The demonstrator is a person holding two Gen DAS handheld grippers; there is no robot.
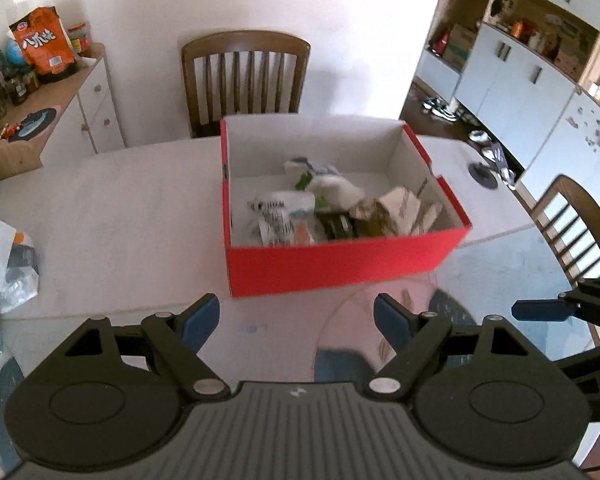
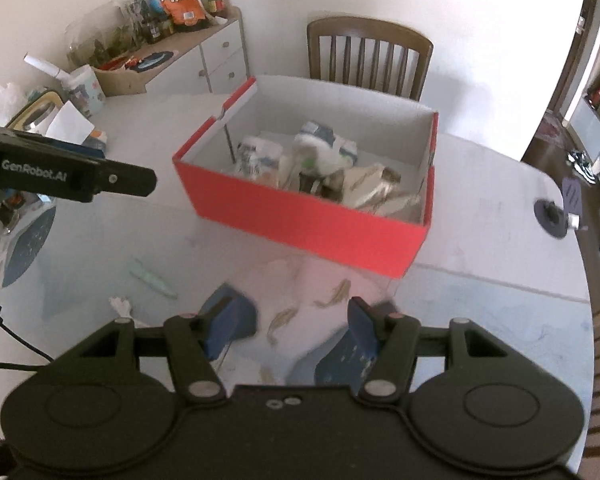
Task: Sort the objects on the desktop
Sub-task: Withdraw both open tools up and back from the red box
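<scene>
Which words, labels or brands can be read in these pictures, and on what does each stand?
"GenRobot.AI": white letters on the side of the left gripper, seen from the right wrist.
Orange snack bag on the sideboard: large white characters, too blurred to read with certainty.
Packets in the red box: print too blurred to read.
Jars beside the bag: labels too small.
Nothing else is legible.

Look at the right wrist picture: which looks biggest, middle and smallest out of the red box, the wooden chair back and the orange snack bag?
1. Red box, clearly the biggest in that view.
2. Wooden chair back.
3. Orange snack bag, smallest.

The chair and bag sit farther from the camera, so they may really be bigger than they look.
</scene>
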